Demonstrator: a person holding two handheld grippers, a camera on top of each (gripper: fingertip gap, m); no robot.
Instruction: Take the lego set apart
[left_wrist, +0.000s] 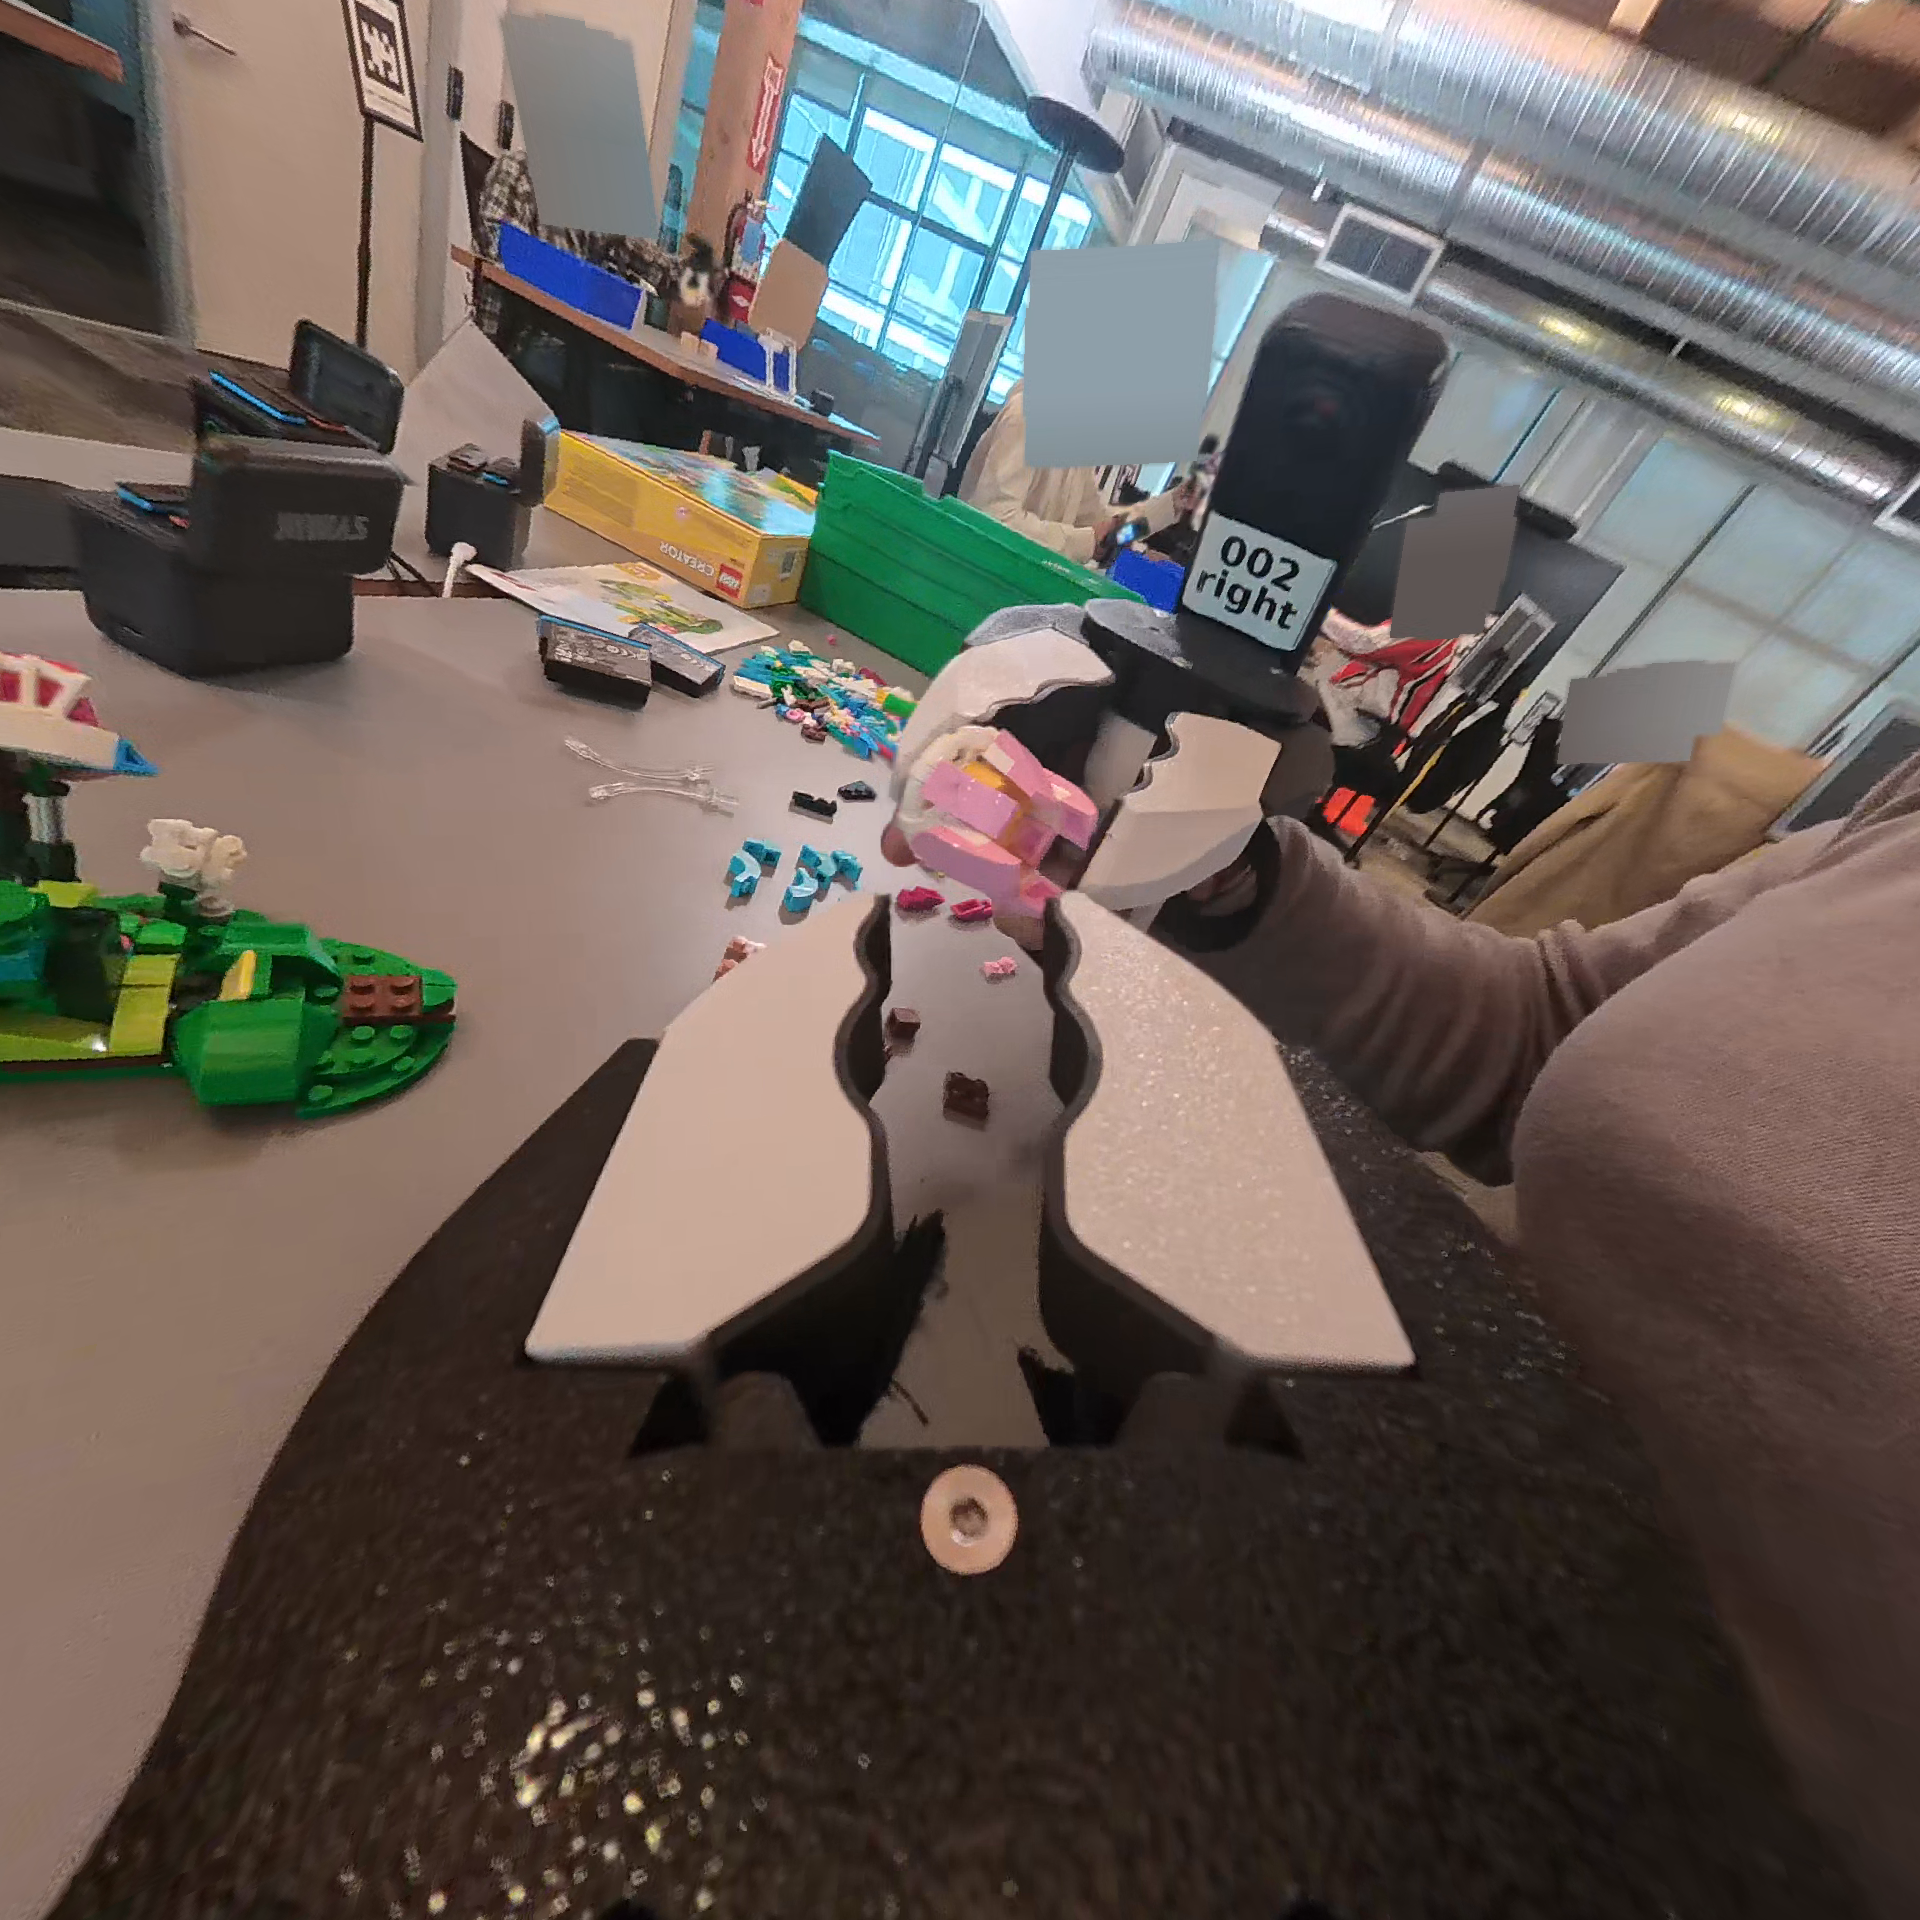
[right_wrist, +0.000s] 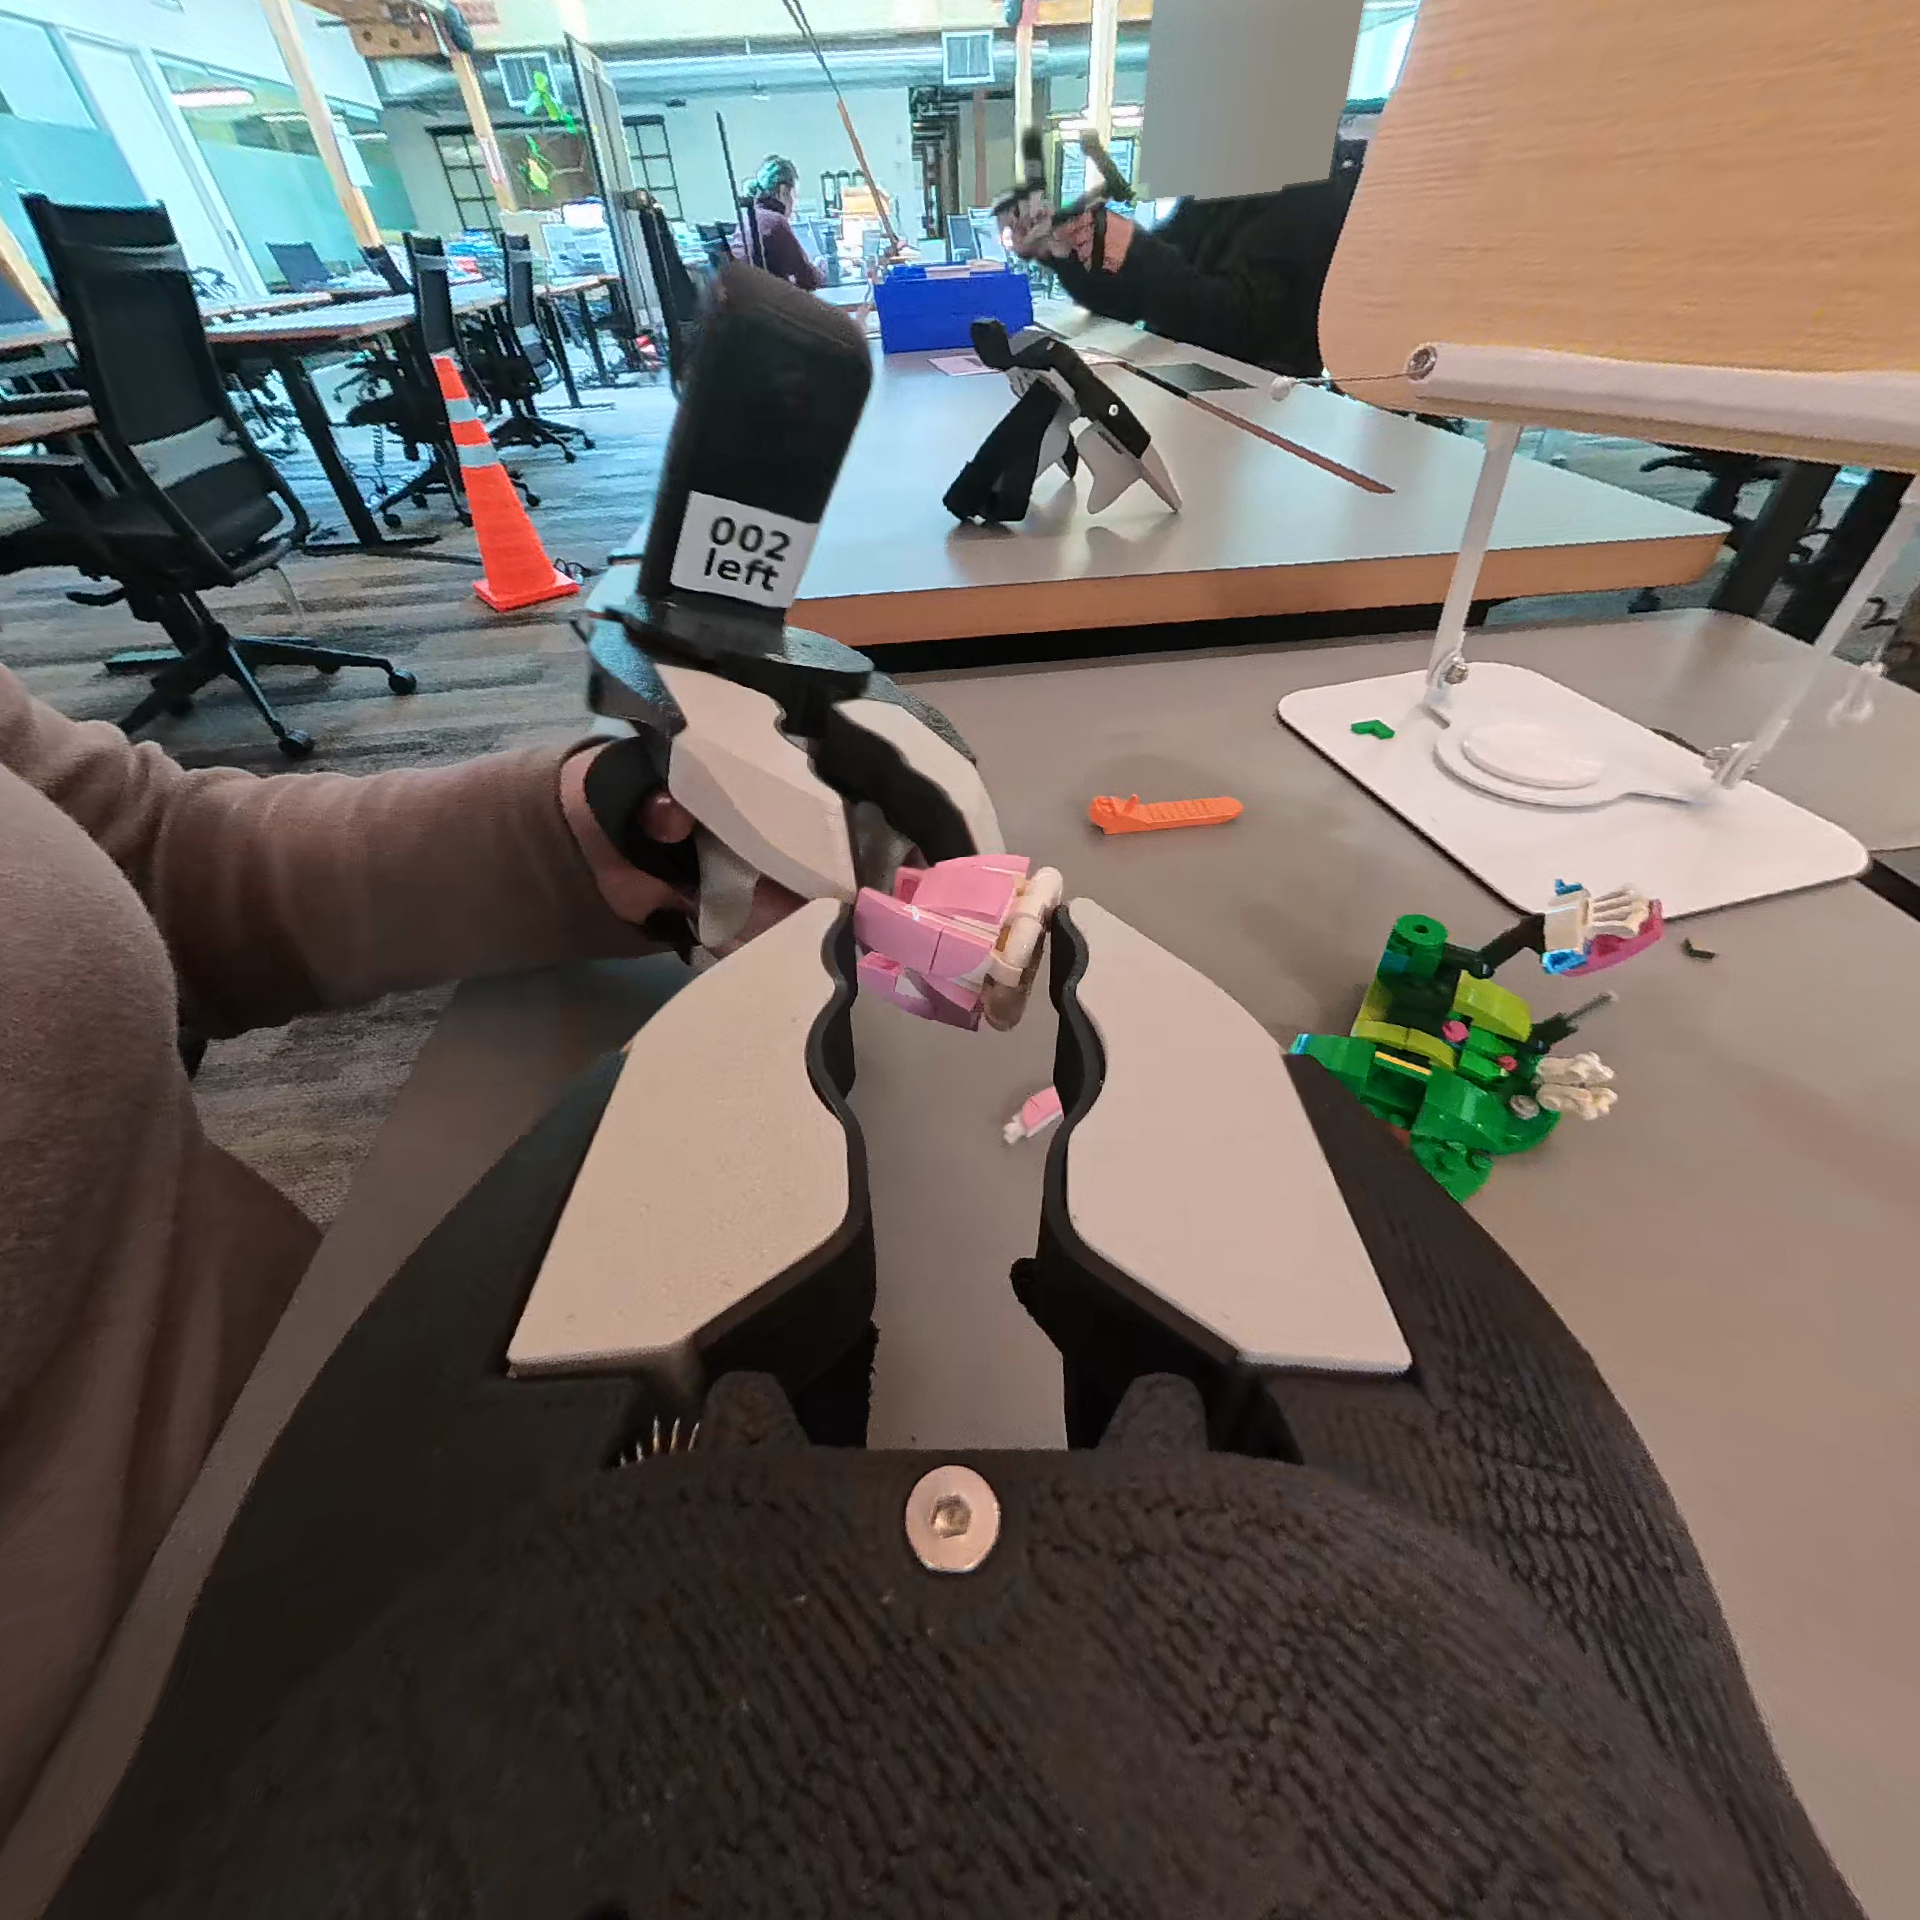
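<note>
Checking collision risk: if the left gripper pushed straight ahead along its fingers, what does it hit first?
The pink lego piece held by the right gripper, just beyond the left gripper fingertips. Depth is uncertain, but it looks almost touching.

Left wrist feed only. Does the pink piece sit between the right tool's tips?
Observer: Yes. In the right wrist view the pink piece fills the gap between the right tool tips.
Operator: Any prying aid nearby?
Observer: An orange separator lies flat on the table, beyond those tips, untouched.
Operator: Stray bits outside my view?
Observer: One green bit sits on the white base of a stand to the right.
</note>
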